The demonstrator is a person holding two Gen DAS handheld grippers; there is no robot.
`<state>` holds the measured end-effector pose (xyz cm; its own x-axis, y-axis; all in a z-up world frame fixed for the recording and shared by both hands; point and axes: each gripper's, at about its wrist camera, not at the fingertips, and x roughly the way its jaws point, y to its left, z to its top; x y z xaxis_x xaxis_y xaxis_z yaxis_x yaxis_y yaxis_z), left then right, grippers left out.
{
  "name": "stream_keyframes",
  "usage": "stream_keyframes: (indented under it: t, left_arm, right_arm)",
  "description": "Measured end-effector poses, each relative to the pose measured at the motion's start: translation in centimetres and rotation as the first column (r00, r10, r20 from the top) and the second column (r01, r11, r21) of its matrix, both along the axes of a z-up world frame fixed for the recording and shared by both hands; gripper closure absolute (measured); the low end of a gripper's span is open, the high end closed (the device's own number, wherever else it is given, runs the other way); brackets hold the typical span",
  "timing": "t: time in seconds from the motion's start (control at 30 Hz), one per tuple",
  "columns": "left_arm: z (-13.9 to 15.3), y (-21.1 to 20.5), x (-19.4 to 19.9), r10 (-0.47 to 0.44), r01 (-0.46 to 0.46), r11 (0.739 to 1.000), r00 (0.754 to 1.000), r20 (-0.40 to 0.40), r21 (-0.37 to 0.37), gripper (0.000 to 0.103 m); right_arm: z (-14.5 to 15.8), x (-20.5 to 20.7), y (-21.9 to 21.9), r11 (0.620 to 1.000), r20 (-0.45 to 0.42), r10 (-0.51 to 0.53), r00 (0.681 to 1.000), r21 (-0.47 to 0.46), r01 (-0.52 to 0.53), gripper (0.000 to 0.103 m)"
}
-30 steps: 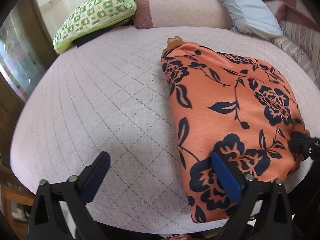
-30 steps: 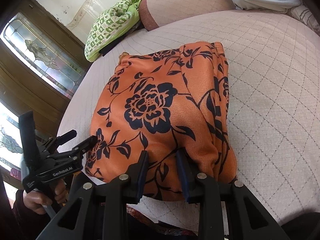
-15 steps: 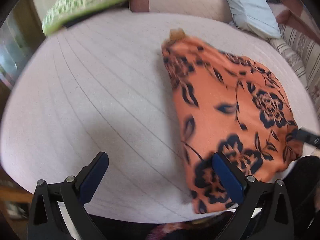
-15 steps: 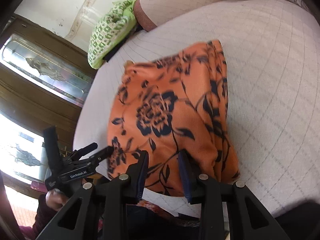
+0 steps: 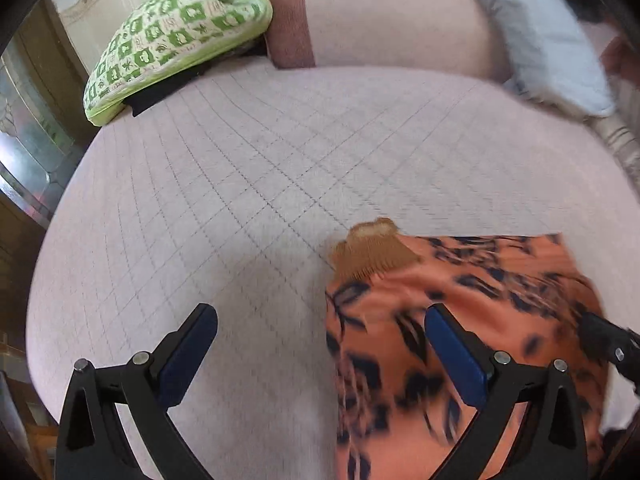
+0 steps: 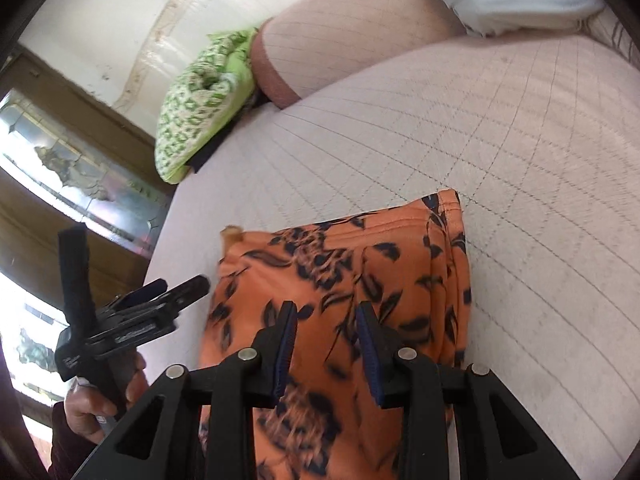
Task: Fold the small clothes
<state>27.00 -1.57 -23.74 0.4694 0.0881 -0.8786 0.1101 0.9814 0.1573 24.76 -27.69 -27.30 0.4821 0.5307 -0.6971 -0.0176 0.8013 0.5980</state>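
An orange garment with a black flower print [image 5: 472,320] [image 6: 360,264] lies folded on the quilted pink bed [image 5: 260,184]. A tan ribbed tab [image 5: 374,248] sticks out at its far left corner. My left gripper [image 5: 320,344] is wide open and empty; its right finger is over the garment's left edge and its left finger over bare bed. My right gripper [image 6: 326,340] stands partly open over the garment's near part, with cloth showing between its fingers; it does not pinch it. The left gripper also shows in the right wrist view [image 6: 168,296], held by a hand.
A green-patterned pillow [image 5: 176,32] lies at the bed's far left corner. A pink bolster [image 5: 380,28] and a pale blue pillow [image 5: 548,40] line the far side. A wooden frame with glass panes [image 6: 72,184] stands to the left. The bed's near edge is close below both grippers.
Both grippers have moved forward and low over the garment, which now fills the near part of each view. The jaws look unchanged: the left wide open, the right partly open.
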Motion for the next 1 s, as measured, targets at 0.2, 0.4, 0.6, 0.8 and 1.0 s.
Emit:
stream_keyframes:
  t: [0.2, 0.4, 0.6, 0.8, 1.0]
  left_arm:
    - [-4.5, 0.4, 1.7, 0.049, -0.052, 0.998, 0.992, -0.117, -0.021, 0.0]
    - [-1.7, 0.0, -0.3, 0.038, -0.036, 0.999, 0.996, -0.077, 0.03, 0.0]
    - [5.1, -0.1, -7.8, -0.023, 0.019, 0.999, 0.994, 0.106, 0.04, 0.0]
    - [11.3, -0.1, -14.2, -0.059, 0.044, 0.997, 0.961, 0.27, 0.061, 0.0]
    - [16.1, 0.6, -18.6, -0.082, 0.07, 0.996, 0.926, 0.369, 0.046, 0.0]
  right_arm:
    - [-4.6, 1.9, -1.4, 0.993, -0.085, -0.02, 0.996, 0.112, 0.03, 0.069]
    - [-4.3, 1.4, -2.1, 0.986, -0.064, -0.024, 0.998, 0.166, 0.035, 0.069]
    - [0.6, -2.8, -2.2, 0.994, 0.066, -0.046, 0.997, 0.101, 0.039, 0.067]
    - [7.0, -9.3, -2.0, 0.997, 0.201, -0.047, 0.978, -0.049, 0.058, 0.043]
    - [12.7, -14.4, -1.4, 0.992, 0.297, -0.048, 0.954, -0.099, 0.081, 0.042]
